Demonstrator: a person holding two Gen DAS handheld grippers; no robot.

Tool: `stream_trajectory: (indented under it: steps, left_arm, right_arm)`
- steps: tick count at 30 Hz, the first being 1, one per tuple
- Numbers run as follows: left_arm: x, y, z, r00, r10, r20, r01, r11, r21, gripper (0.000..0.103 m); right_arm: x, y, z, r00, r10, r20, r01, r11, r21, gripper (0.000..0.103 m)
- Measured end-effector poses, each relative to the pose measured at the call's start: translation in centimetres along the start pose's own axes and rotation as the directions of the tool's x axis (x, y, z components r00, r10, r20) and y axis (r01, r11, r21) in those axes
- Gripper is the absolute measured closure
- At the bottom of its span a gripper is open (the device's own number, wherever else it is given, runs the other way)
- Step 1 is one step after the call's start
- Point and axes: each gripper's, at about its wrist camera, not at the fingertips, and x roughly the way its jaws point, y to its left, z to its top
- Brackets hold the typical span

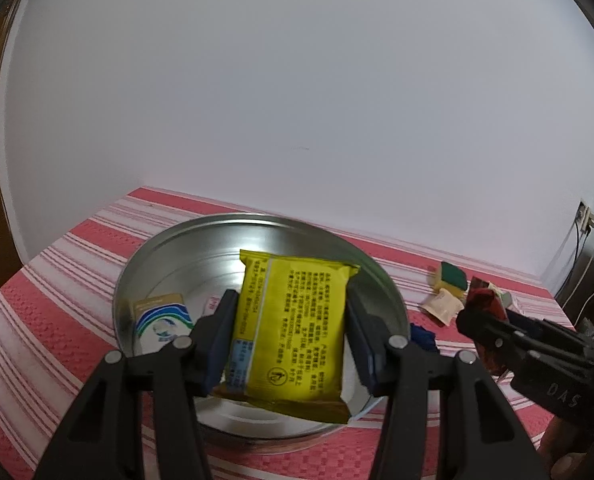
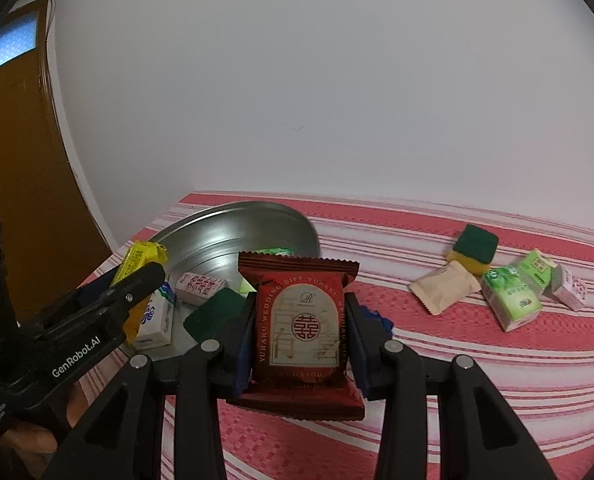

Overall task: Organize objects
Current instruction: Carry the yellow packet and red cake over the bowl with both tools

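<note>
- Left wrist view: left gripper (image 1: 291, 322) clamps a yellow snack packet (image 1: 293, 320) between both fingers, held over the round metal tray (image 1: 169, 248); a white-and-blue tissue pack (image 1: 163, 320) lies inside the tray at its left; the tray sits on a red-and-white striped tablecloth (image 1: 57, 280); to the right, the right gripper (image 1: 483, 316) carries a dark red packet (image 1: 485, 300), with a green-and-yellow sponge (image 1: 453, 278) and a beige sachet (image 1: 443, 306) on the cloth beyond.
- Right wrist view: right gripper (image 2: 301, 328) is closed on the red wedding-gift packet (image 2: 301, 328), above the cloth just right of the tray (image 2: 225, 232); a green sponge (image 2: 213, 314) and a pink-printed box (image 2: 201, 286) lie in the tray; two green tissue packs (image 2: 511, 300) rest on the cloth at right.
</note>
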Motion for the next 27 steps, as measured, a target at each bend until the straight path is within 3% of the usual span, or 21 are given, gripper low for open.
stream_trajectory:
  steps: [12, 22, 27]
  left_arm:
    - [0.1, 2.2, 0.6, 1.0, 0.028, 0.011, -0.028, 0.999, -0.026, 0.051]
    - [0.1, 4.4, 2.4, 0.996, 0.071, 0.053, -0.07, 0.997, -0.034, 0.051]
    - [0.8, 5.7, 3.9, 0.993, 0.097, 0.063, -0.095, 0.995, -0.039, 0.051]
  right_arm:
    - [1.5, 1.8, 1.0, 1.0, 0.027, -0.006, -0.027, 0.999, -0.027, 0.06]
    - [2.9, 4.1, 3.8, 0.998, 0.064, 0.022, -0.062, 0.996, -0.069, 0.06]
    - [4.1, 4.5, 6.1, 0.998, 0.044, 0.039, -0.04, 0.994, -0.099, 0.06]
